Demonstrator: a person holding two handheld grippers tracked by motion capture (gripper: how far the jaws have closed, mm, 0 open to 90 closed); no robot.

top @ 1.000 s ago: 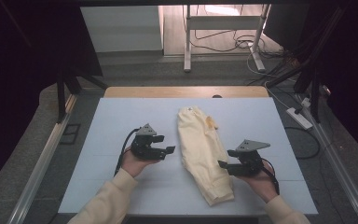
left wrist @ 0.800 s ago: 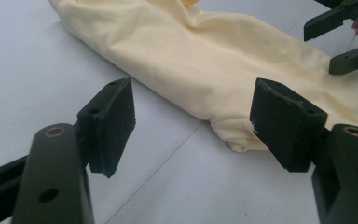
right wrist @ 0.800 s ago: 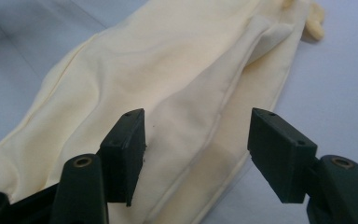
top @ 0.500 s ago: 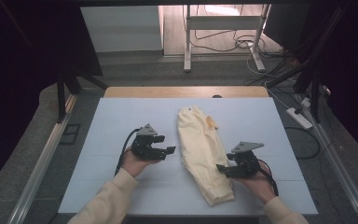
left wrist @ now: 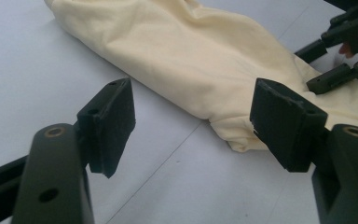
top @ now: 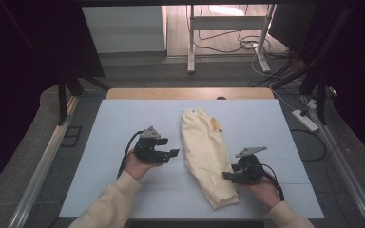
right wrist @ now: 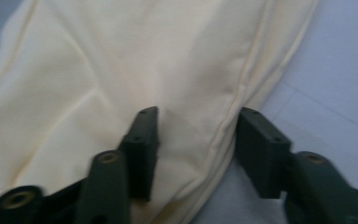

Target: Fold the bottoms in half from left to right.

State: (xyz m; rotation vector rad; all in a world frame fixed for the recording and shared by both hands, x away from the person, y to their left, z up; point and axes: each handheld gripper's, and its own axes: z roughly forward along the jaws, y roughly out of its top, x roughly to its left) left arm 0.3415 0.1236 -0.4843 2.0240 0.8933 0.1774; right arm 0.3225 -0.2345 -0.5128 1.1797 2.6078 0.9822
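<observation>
Lying lengthwise at the centre of the pale surface (top: 123, 123), the cream trousers (top: 204, 152) run from a waistband at upper centre of the high view to leg ends at lower centre, folded so that the legs appear stacked into one narrow strip. The layout suggests a fold in progress, with each hand posted on one side of the cloth.

Right tool (top: 229, 176): at the lower right of the garment, over its side edge near the leg ends. Its jaws have just been closing, and in the right gripper view they straddle the seamed edge (right wrist: 223, 130) of the fabric, one jaw over the cloth, the other beside it on the surface. A gap remains between the pads; they do not yet appear to press the cloth. Judged purpose: to pinch that edge for lifting.

Left tool (top: 171, 153): left of the garment, apart from it, jaws standing well apart and holding nothing. In the left gripper view the leg ends (left wrist: 242, 135) lie ahead between the jaws, untouched. It appears to be waiting.

Condition of the garment: soft knit, lightly creased, a small orange tag (top: 215, 124) at the upper right edge, a label at the waistband.
</observation>
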